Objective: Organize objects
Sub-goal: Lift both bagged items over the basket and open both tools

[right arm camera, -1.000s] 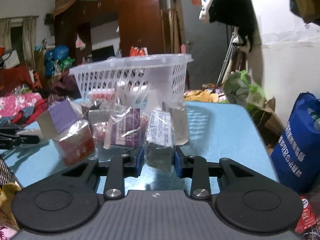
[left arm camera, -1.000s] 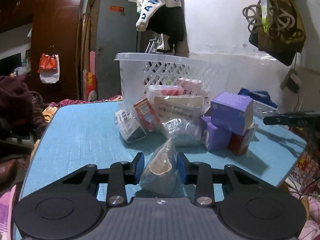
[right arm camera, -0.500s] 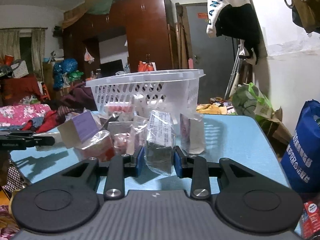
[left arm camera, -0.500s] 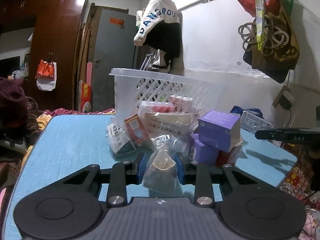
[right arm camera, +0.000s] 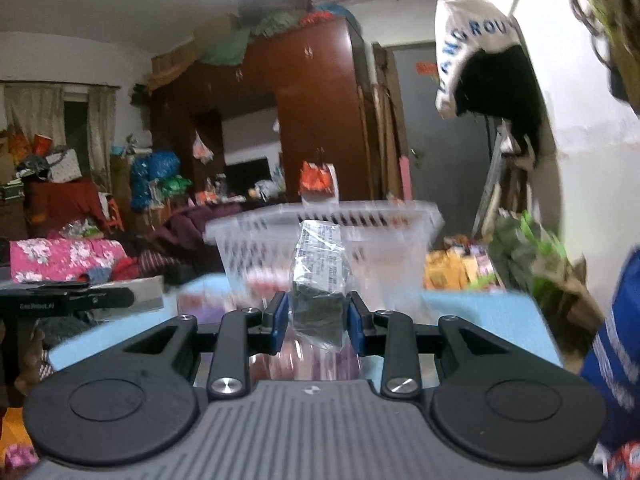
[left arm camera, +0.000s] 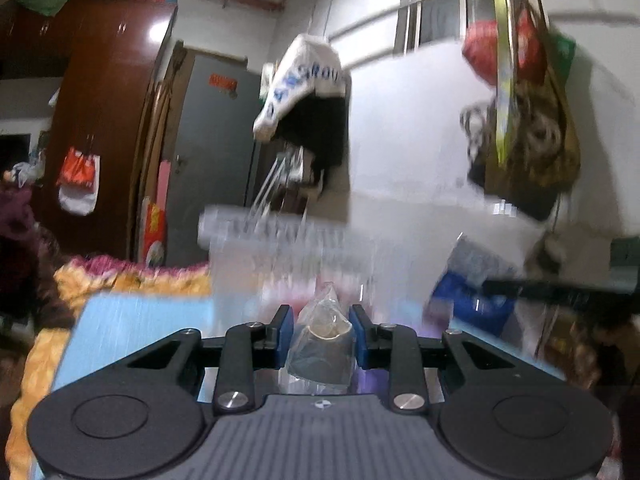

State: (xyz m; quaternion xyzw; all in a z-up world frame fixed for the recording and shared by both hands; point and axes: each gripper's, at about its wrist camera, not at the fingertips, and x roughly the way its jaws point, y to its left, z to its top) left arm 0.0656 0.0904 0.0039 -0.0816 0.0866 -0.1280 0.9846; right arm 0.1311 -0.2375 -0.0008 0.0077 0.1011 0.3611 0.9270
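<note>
Left gripper point(left arm camera: 321, 332): blue pads clamped on a clear plastic bag point(left arm camera: 320, 344) with a dark cup-like piece inside, pale rim showing. The bag's twisted top sticks up between the pads, so its long axis is roughly vertical. The film is crinkly and soft; the pads grip through slack plastic, so I'd expect some swing.

Right gripper point(right arm camera: 316, 318): also clamped, on a clear-wrapped packet point(right arm camera: 318, 268). It has a dark block at the bottom and a printed white label on the upper half. It stands upright, taller than wide, and pokes well above the pads. The wrap is glossy and wrinkled.

Key relation: the white slotted plastic basket point(right arm camera: 360, 220) sits straight ahead of both grippers, on the far part of the blue table point(right arm camera: 500, 312). In both views its rim is at about the level of the held items or slightly above. From the left wrist view the basket point(left arm camera: 260, 236) lies ahead and slightly left; from the right wrist view it's dead centre behind the packet. Neither hand is clearly nearer, and motion blur hides detail. The basket is rigid, with open lattice walls and a wide flared rim.

Judgement: both items are in the air over the near part of the table and must clear the rim before release. The tall packet has more chance of snagging the rim.

The leftover pile between the grippers and the basket is a pink and purple blur; no items can be made out.
</note>
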